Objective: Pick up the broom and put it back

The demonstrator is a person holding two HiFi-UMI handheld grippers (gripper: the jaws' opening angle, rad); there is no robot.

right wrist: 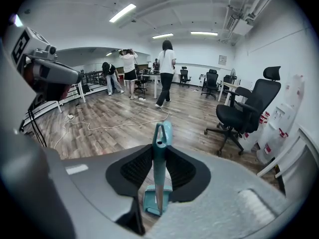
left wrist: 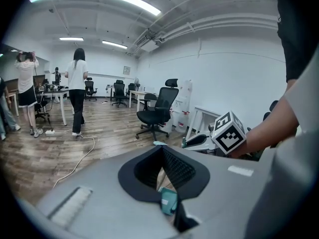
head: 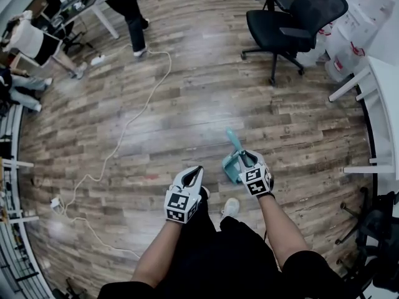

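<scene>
Looks like an open-plan office / work rm. Shown by wide wood-plank floor (head: 187, 104), black mesh swivel chair (head: 293, 23) on castors, more such chairs (left wrist: 119, 90) at the back beside white surfaces (left wrist: 139, 93). Lit by long ceiling strip lights (left wrist: 135, 1), w/ exposed pipes (left wrist: 209, 26) overhead & plain white walls. Also white cable (head: 128, 126) trailing across the floor, white storage boxes (head: 349, 36) stacked at the wall, people (right wrist: 164, 73) standing by a surface w/ equipment on it.
</scene>
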